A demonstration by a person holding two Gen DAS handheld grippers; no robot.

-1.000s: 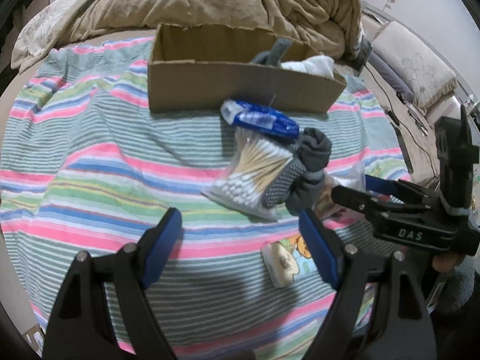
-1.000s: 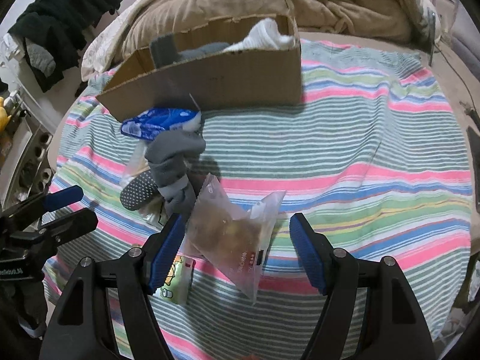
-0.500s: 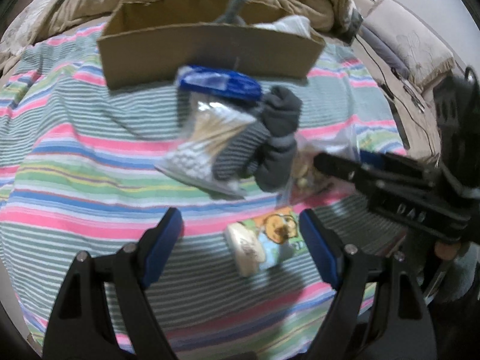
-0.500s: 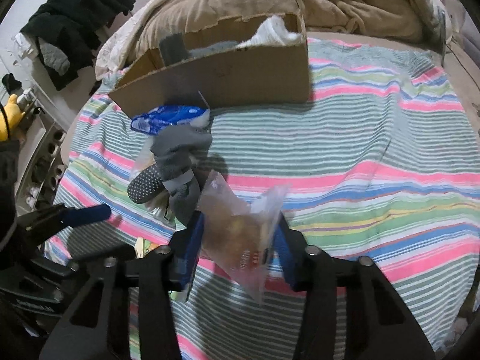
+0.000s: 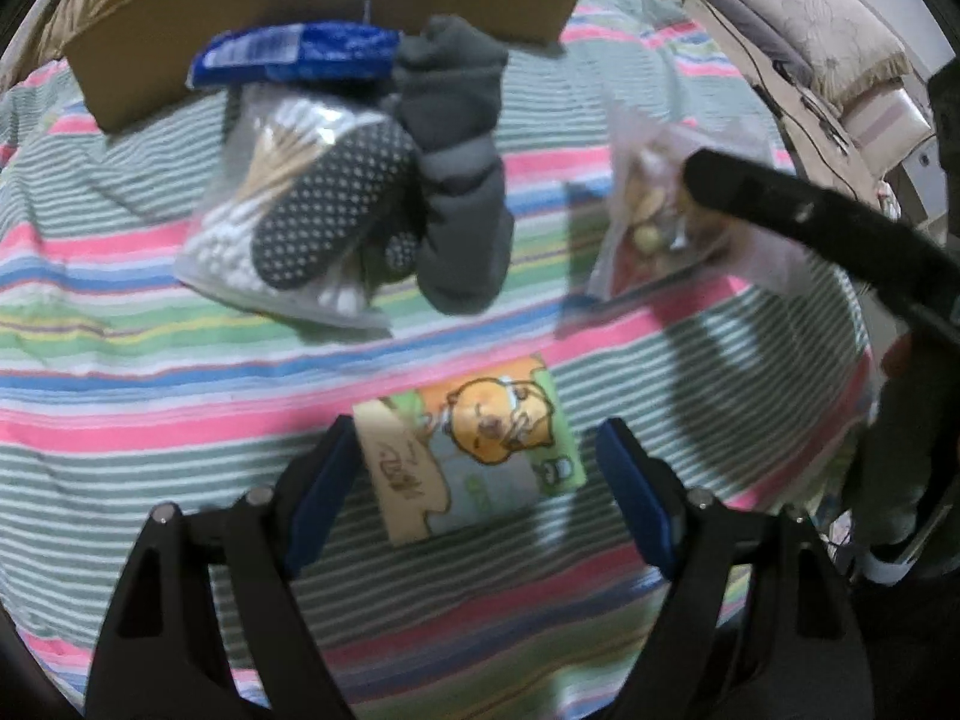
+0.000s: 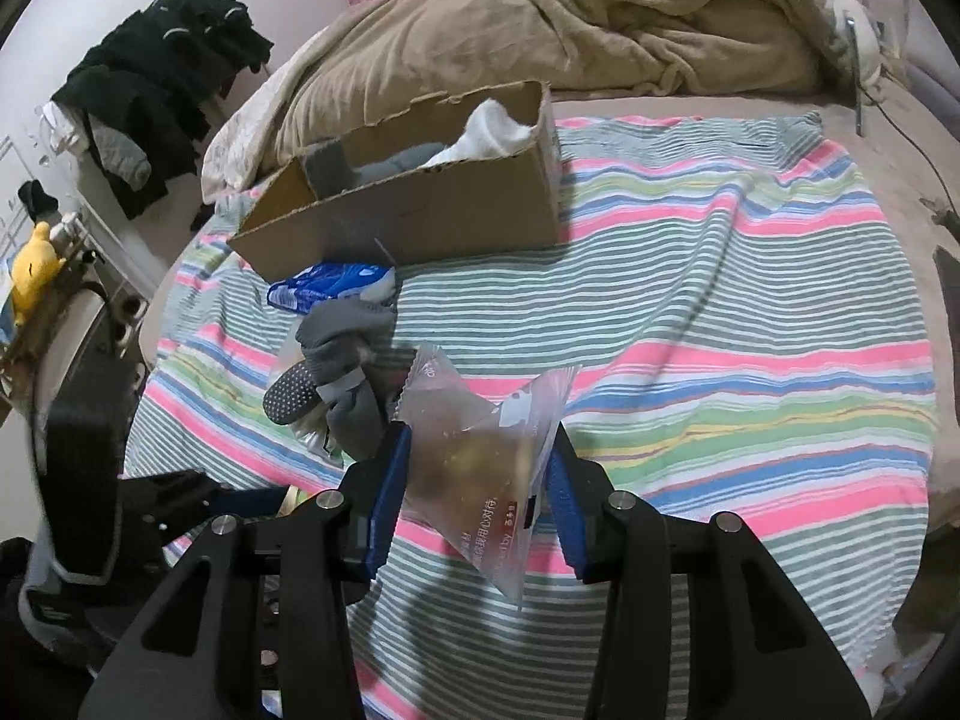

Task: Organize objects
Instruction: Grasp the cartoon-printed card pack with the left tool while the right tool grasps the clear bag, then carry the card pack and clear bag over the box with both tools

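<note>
Right gripper (image 6: 477, 498): clenched on the clear snack bag (image 6: 480, 462) — a second ago the bag lay between spread fingers; now it is pinched and seems raised off the striped blanket (image 6: 750, 324).
Left gripper (image 5: 474, 480): released, fingers wide, brought down around the cartoon tissue pack (image 5: 474, 444), which lies flat between them.
Cardboard box (image 6: 420, 210): at the far blanket edge, already holding cloth items.
Left outside: cotton swab bag (image 5: 264, 204), grey socks (image 5: 444, 180), blue packet (image 5: 294, 54).
Meaning: the snack bag is judged ready for carrying to the box — the tissue pack likely follows.
</note>
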